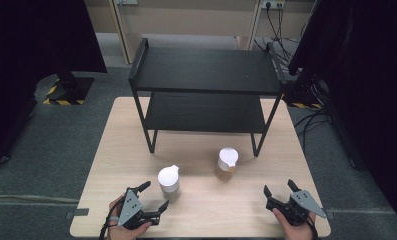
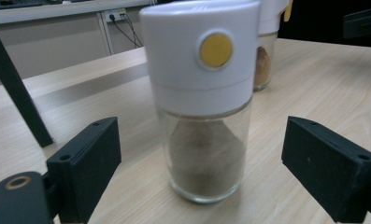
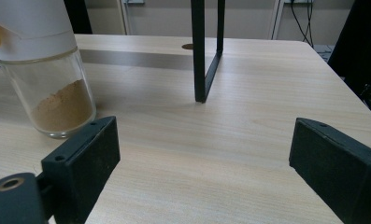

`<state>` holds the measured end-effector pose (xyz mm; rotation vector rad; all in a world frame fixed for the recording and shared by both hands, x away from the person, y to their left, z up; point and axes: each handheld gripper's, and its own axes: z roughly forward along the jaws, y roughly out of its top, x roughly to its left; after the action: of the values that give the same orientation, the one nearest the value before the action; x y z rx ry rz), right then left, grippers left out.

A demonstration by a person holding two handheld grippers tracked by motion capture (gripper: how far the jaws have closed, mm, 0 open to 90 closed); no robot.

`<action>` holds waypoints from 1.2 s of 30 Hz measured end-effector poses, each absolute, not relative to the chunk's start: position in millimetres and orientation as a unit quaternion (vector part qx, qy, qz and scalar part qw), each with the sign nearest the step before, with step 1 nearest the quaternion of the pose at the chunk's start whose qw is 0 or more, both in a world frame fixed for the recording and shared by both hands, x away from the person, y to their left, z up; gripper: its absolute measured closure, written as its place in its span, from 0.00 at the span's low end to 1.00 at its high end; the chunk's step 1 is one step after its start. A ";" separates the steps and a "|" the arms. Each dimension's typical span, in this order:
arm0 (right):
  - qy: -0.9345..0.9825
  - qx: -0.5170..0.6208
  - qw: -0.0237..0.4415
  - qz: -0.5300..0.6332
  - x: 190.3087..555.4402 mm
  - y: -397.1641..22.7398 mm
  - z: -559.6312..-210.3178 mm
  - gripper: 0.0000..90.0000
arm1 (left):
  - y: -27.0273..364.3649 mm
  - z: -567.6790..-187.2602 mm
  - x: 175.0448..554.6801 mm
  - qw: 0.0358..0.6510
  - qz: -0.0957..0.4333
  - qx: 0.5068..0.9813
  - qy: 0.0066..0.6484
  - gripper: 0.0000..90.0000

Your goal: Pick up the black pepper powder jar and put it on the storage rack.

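High view, lower left of frame: left gripper [image 1: 155, 196] sits at the near table edge, held by a hand [image 1: 117, 220], jaws spread wide with nothing pressed between them. Just right of and above it stands the near jar [image 1: 168, 179], white cap, upright on the table [image 1: 111, 165]. It lies level with the jaw tips, not touched.

Left gripper view: the near jar [image 2: 205, 100] stands centre frame between the two black jaws, clear gaps on both sides. Glass body, brown powder in the lower part, yellow dot on the white cap. The far jar [image 2: 266, 49] shows behind it, upper right, partly hidden.

High view, centre: black two-tier shelf [image 1: 204, 90] stands on the far half of the table. Far jar [image 1: 227, 160] is upright near the shelf's front right leg, well apart from the near jar.

High view, lower right: right gripper [image 1: 279, 188], also held in a hand [image 1: 293, 227], jaws wide, holding nothing.

Right gripper view: bare tabletop [image 3: 248, 135] between the jaws; far jar [image 3: 45, 70] at upper left, outside the left jaw; shelf leg [image 3: 205, 49] top centre.
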<state>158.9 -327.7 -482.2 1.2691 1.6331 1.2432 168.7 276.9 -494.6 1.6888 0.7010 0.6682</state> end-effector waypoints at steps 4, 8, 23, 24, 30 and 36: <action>0.633 0.492 0.356 0.481 159.1 -327.4 -481.9 0.10 | 274.1 -491.6 172.5 0.568 0.284 0.714 0.296 0.13; 0.634 0.493 0.354 0.479 159.8 -327.3 -481.2 0.10 | 270.3 -489.9 175.7 0.569 0.286 0.713 0.296 0.13; 0.636 0.492 0.354 0.478 160.2 -326.7 -480.7 0.10 | 254.6 -479.9 193.0 0.580 0.290 0.700 0.300 0.17; 0.636 0.492 0.354 0.478 160.2 -326.7 -480.7 0.10 | 253.4 -479.2 194.4 0.578 0.291 0.701 0.300 0.18; 0.637 0.492 0.353 0.478 160.5 -326.9 -480.5 0.10 | 252.2 -479.7 197.8 0.581 0.285 0.697 0.309 0.23; 0.637 0.492 0.352 0.477 160.8 -327.0 -480.2 0.09 | 251.1 -480.6 197.9 0.582 0.284 0.699 0.303 0.30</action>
<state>160.8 -327.0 -480.2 1.2724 1.6491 1.2344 197.9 251.1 -480.6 1.6314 0.7082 0.6629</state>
